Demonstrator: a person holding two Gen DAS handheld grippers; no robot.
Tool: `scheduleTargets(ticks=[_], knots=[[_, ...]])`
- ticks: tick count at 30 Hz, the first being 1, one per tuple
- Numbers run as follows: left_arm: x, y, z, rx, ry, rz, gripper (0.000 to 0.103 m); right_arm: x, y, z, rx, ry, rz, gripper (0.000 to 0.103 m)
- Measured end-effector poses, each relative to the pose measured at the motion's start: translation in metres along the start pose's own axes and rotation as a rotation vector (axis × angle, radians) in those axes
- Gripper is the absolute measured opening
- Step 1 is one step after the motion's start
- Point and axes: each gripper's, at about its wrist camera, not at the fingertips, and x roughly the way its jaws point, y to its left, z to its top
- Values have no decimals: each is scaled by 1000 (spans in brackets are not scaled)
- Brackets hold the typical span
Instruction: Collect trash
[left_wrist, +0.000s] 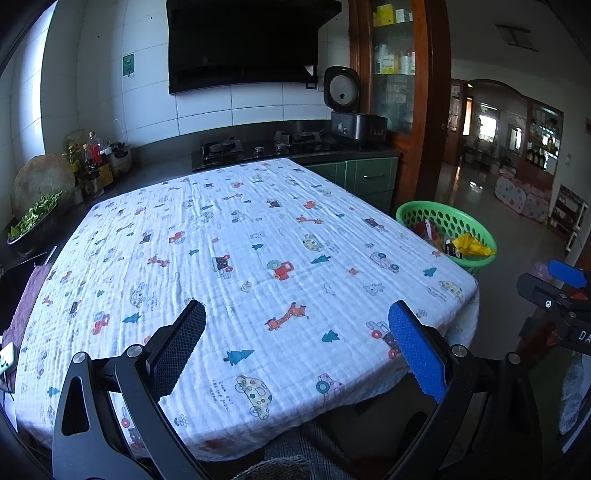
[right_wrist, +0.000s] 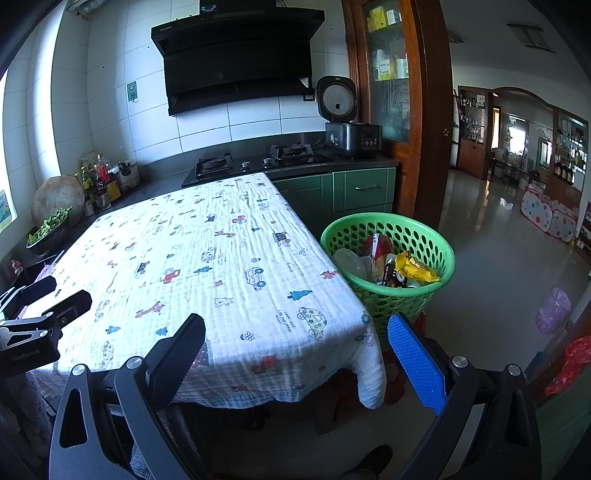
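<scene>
A green perforated basket (right_wrist: 436, 243) stands on the floor at the table's right side, holding a yellow wrapper (right_wrist: 415, 267), a red packet (right_wrist: 378, 243) and a clear plastic lid (right_wrist: 349, 262). It also shows in the left wrist view (left_wrist: 413, 212). The table carries a white cloth with cartoon prints (left_wrist: 240, 258); I see no trash on it. My left gripper (left_wrist: 297, 312) is open and empty above the table's near edge. My right gripper (right_wrist: 295, 325) is open and empty, near the table's front right corner. The right gripper also appears at the left view's right edge (left_wrist: 565, 280).
A dark counter with a gas stove (right_wrist: 258, 162), a rice cooker (right_wrist: 351, 136), bottles (right_wrist: 99, 173) and a bowl of greens (right_wrist: 48, 229) runs behind and left of the table. Green cabinets (right_wrist: 362, 192) stand behind the basket. A pink bag (right_wrist: 554, 310) and a red bag (right_wrist: 569, 365) lie on the floor at right.
</scene>
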Motion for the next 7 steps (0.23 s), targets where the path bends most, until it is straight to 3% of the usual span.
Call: scheduleTargets(ticks=[7], knots=[[2, 0, -1, -4, 8, 7, 98, 1, 0, 0, -3, 2, 8, 96]])
